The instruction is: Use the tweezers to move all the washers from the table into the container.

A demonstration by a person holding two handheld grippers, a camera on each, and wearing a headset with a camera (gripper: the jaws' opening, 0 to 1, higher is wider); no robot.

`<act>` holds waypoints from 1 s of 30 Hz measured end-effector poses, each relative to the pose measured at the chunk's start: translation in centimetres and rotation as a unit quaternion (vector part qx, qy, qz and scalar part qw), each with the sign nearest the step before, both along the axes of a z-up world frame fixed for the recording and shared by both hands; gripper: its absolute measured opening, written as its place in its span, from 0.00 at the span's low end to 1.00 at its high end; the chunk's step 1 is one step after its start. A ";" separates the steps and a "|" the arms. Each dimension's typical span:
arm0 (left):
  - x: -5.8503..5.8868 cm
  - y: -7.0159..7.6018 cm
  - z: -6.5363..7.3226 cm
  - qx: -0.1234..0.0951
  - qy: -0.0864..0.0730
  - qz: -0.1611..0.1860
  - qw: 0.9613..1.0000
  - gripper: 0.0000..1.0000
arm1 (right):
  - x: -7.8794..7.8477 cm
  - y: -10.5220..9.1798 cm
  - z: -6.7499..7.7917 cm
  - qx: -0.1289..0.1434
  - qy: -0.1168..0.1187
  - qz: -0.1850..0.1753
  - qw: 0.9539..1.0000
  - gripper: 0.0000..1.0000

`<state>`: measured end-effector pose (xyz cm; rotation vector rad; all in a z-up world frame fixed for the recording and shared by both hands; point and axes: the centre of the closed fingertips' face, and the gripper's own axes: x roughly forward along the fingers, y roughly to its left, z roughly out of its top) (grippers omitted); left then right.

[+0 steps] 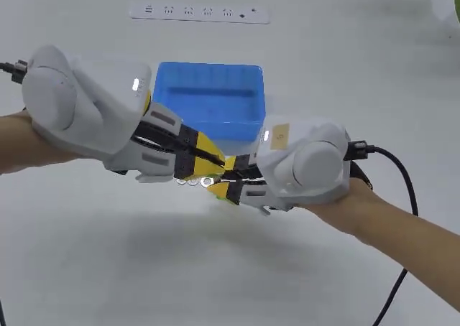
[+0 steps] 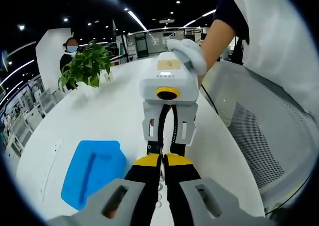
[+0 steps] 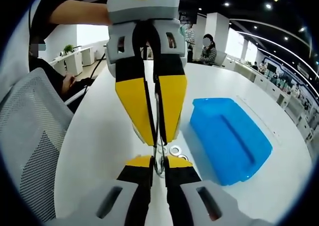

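My two grippers meet tip to tip over the white table, just in front of the blue container (image 1: 243, 128). The left gripper (image 1: 214, 159) comes in from the left and the right gripper (image 1: 231, 189) from the right. Both stand shut on the thin metal tweezers (image 3: 158, 154), which run between the two pairs of yellow-tipped jaws. In the right gripper view my own jaws (image 3: 158, 162) grip the lower end, and the left gripper (image 3: 155, 129) holds it from above. A few silver washers (image 1: 192, 182) lie on the table under the jaws, partly hidden; they also show as washers (image 3: 175, 150) beside the container (image 3: 249, 170).
A white power strip (image 1: 200, 13) lies at the far edge of the table. A black cable (image 1: 399, 177) trails from the right gripper. A potted plant (image 2: 87, 66) stands on the table's far side. A mesh chair (image 2: 259, 131) is beside the table, and people are behind.
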<state>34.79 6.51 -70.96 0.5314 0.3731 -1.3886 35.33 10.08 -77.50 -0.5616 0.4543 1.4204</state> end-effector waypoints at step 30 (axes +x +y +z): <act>-1.7 4.7 3.0 -0.094 0.016 0.207 0.974 0.43 | 0.3 -0.4 4.7 0.042 0.003 -0.014 0.999 0.09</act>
